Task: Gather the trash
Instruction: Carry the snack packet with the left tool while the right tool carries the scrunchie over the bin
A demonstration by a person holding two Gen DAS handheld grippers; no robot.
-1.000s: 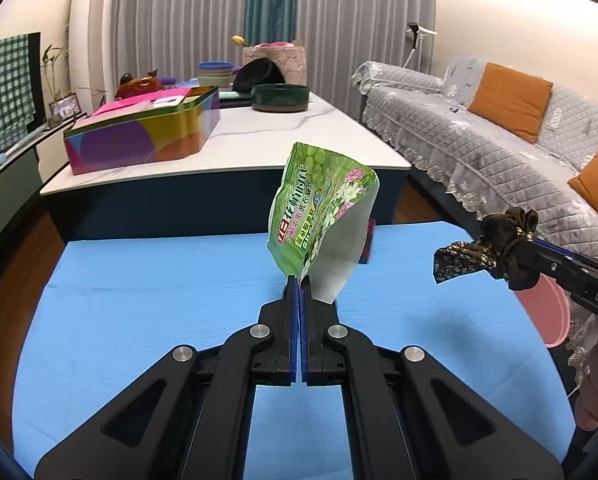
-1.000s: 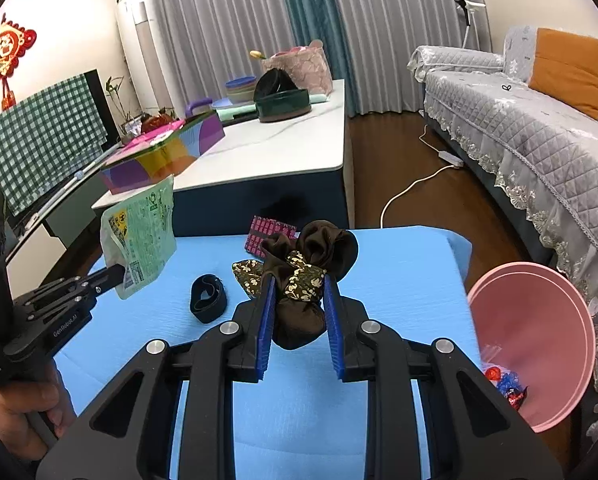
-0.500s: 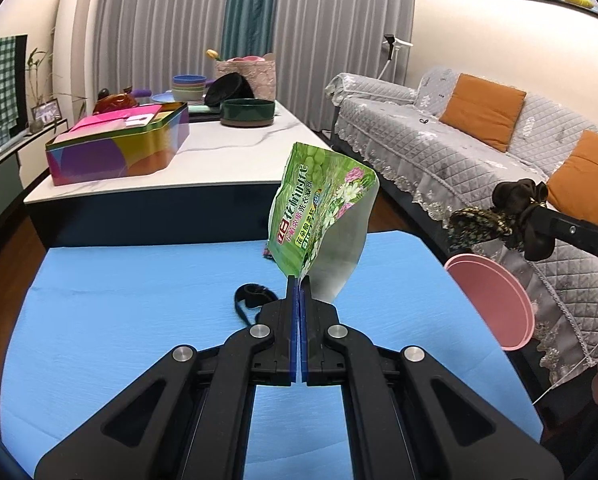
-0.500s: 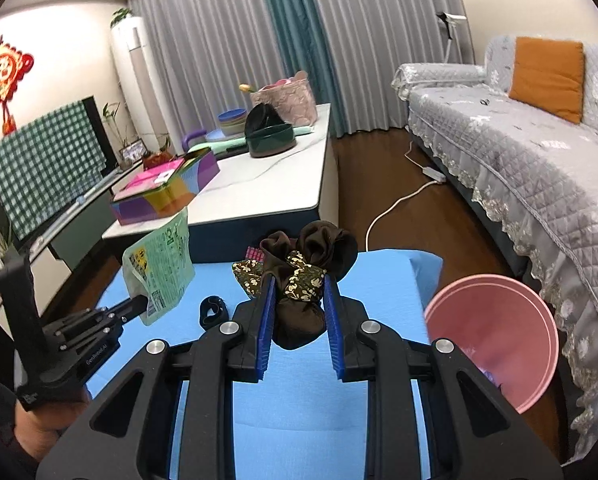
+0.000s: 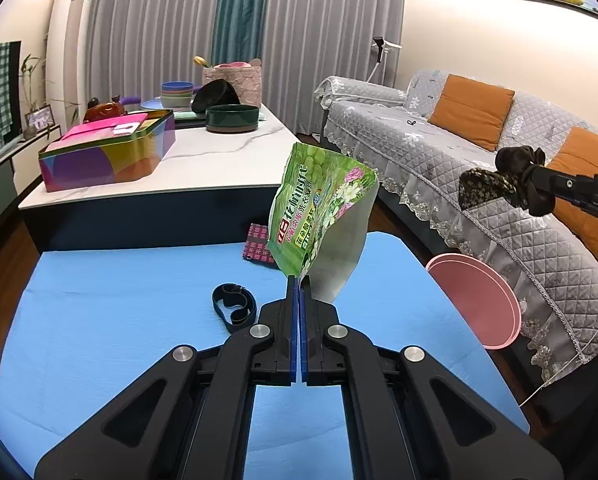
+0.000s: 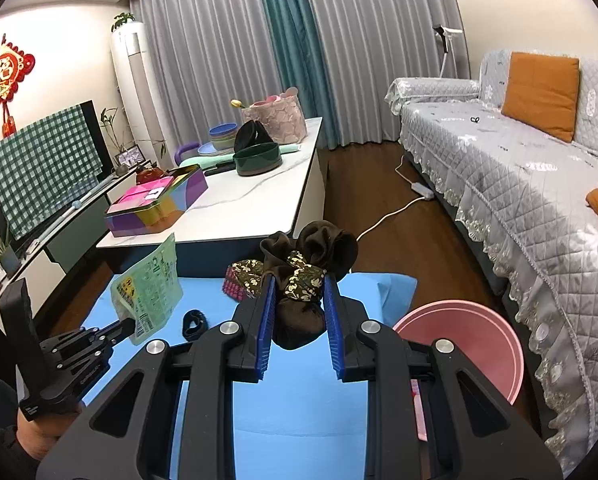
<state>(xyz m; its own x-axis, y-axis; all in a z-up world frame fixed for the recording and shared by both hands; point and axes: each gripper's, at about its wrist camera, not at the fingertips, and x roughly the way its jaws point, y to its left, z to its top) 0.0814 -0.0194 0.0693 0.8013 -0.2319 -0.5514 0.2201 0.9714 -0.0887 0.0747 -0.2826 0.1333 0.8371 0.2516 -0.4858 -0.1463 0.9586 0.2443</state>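
Left gripper (image 5: 300, 280) pressed together on green pouch (image 5: 319, 216), held upright at frame centre above blue table (image 5: 119, 320). Right gripper (image 6: 299, 292) pinching brown fabric bow (image 6: 305, 268). Pink bin (image 6: 479, 344) lower right. Black band (image 5: 233, 307) lying on table.

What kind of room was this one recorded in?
Most likely a home living room: a quilted grey sofa with orange cushions, full-length curtains, and a marble-topped coffee table.

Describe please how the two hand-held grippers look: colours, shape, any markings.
Both the left gripper and the right gripper are matte black, with angular linkage arms, silver round pivot bolts and blue ribbed pads on the fingers. Small white lettering marks the left gripper's side; it is unreadable.
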